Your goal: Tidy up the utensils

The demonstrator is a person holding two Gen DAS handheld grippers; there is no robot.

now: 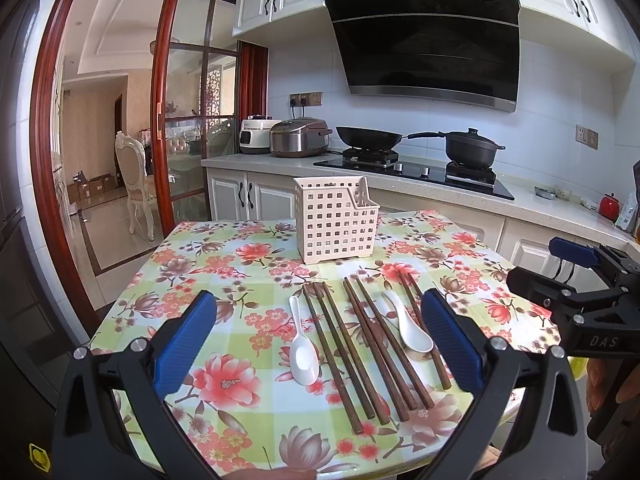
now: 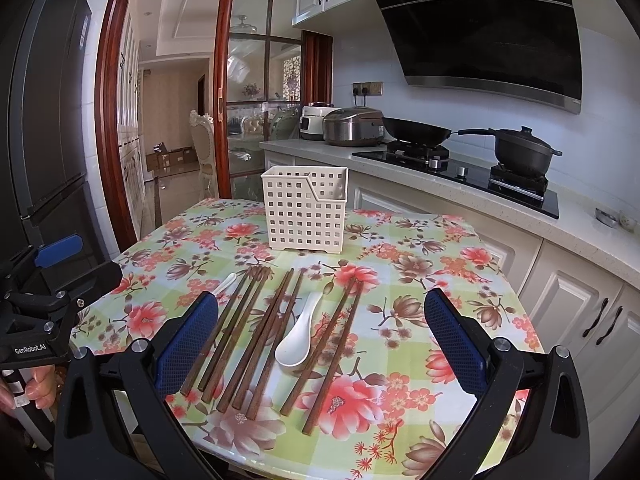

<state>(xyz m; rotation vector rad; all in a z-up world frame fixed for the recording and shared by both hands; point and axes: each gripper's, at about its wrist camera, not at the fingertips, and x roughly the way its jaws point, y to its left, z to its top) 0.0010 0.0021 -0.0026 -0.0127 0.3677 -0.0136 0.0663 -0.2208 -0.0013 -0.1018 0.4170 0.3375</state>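
Dark brown wooden chopsticks (image 1: 352,352) and two white ceramic spoons (image 1: 303,350) (image 1: 410,326) are lying before an upright cream perforated plastic basket (image 1: 336,220).

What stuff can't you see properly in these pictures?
- Inside of the basket: both views look at its walls from low down, so its contents cannot be told.
- Left spoon: in the right wrist view, the right gripper's blue finger pad hides its bowl.
- Small dishes on the counter: too tiny to name in either view.
- Table's near edge: cut off behind the left gripper.
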